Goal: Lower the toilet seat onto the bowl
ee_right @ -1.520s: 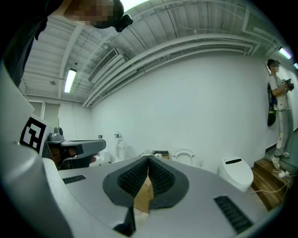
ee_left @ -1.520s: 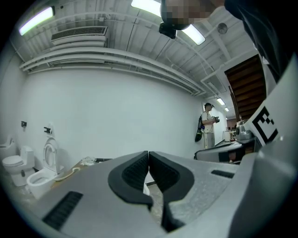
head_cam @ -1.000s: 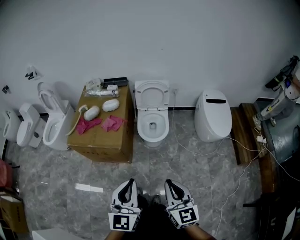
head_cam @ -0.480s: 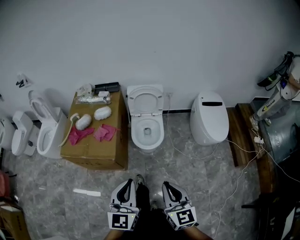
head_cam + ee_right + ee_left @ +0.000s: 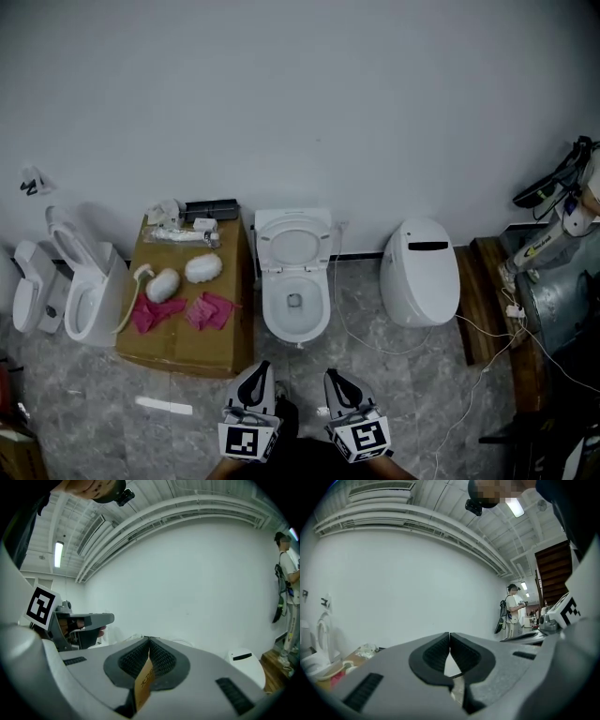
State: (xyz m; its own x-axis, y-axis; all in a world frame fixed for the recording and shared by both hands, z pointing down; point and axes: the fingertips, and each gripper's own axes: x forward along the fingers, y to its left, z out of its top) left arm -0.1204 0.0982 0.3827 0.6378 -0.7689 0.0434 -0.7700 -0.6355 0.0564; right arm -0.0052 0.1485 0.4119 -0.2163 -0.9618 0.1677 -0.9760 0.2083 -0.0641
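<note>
A white toilet stands against the wall in the middle of the head view, its bowl (image 5: 294, 305) open. Its seat (image 5: 293, 239) is raised and leans back toward the wall. Both grippers are low at the view's bottom edge, well short of the bowl and pointing toward it. My left gripper (image 5: 255, 373) is shut, its pads meeting with nothing between them (image 5: 449, 634). My right gripper (image 5: 337, 380) is shut too (image 5: 149, 639). A tan printed strip shows in the slit below its tips; whether it is gripped is unclear.
A cardboard box (image 5: 183, 323) left of the toilet carries pink cloths (image 5: 208, 309) and white items. Another white toilet (image 5: 420, 272) with its lid down stands at the right. More toilets (image 5: 89, 281) stand far left. Cables (image 5: 487, 347) trail over the floor. A person (image 5: 513, 609) stands far off.
The toilet and box have slid lower in the head view and a little left. Both grippers stay shut at the bottom edge.
</note>
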